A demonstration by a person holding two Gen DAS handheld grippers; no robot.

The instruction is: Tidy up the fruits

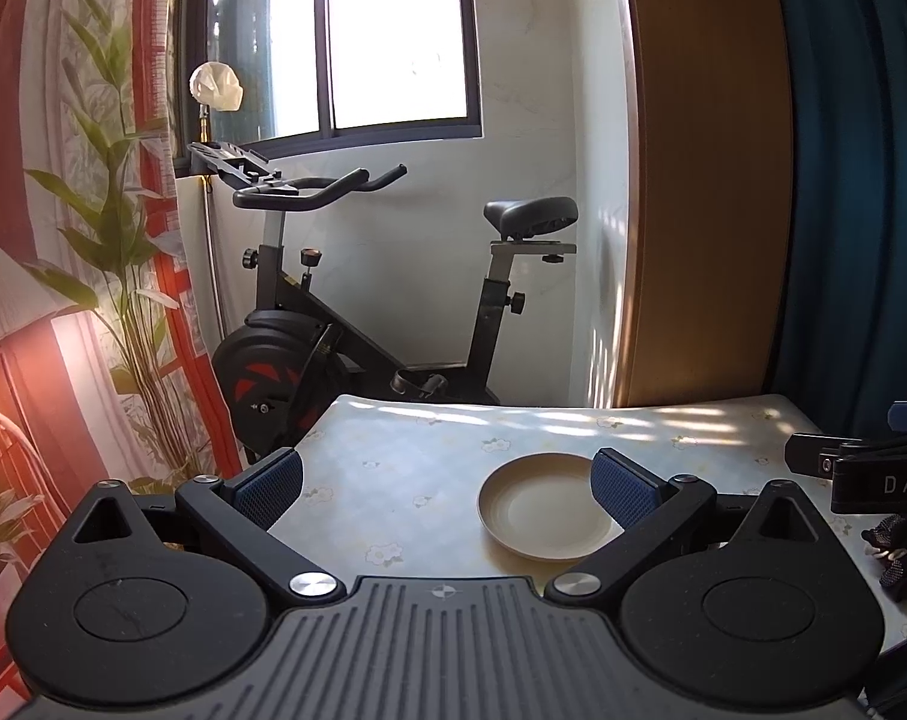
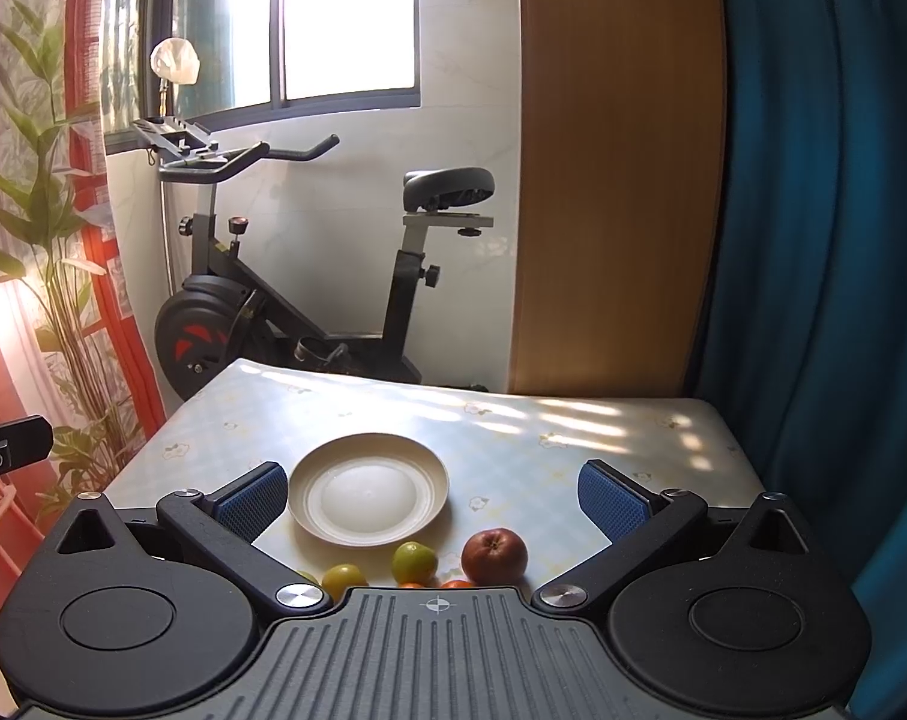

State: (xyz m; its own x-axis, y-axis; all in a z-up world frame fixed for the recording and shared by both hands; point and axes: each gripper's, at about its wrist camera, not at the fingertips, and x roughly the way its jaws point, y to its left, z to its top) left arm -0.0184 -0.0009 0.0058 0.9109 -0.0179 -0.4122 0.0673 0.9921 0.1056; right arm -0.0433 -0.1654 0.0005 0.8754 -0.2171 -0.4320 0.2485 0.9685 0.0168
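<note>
The left gripper (image 1: 447, 489), black with blue ribbed pads, hangs over the near left part of the table with its fingers spread wide and nothing between them. The right gripper (image 2: 432, 495), built the same, is likewise released, its two blue pads well apart above the near edge and gripping nothing.

Between them on the pale floral tablecloth-covered table (image 2: 513, 438) sits a round cream shallow plate (image 2: 368, 488), upright and flat. Its well holds nothing; only a glare of window light lies in the middle.

The fruit lies on the cloth just near of the plate, in a loose row. From the left: a small yellow-green round fruit (image 2: 343, 579), partly hidden by the gripper body; a green lime-like round fruit (image 2: 414, 562) just beside the plate's near rim; then a dull red apple (image 2: 494, 554) with its stem end facing up, standing a little to the right of the plate. Two orange fruit tops (image 2: 456, 584) peek out at the gripper's edge, too covered to tell more.

Far behind the table stands a black exercise bike (image 2: 309, 276) under the window.
</note>
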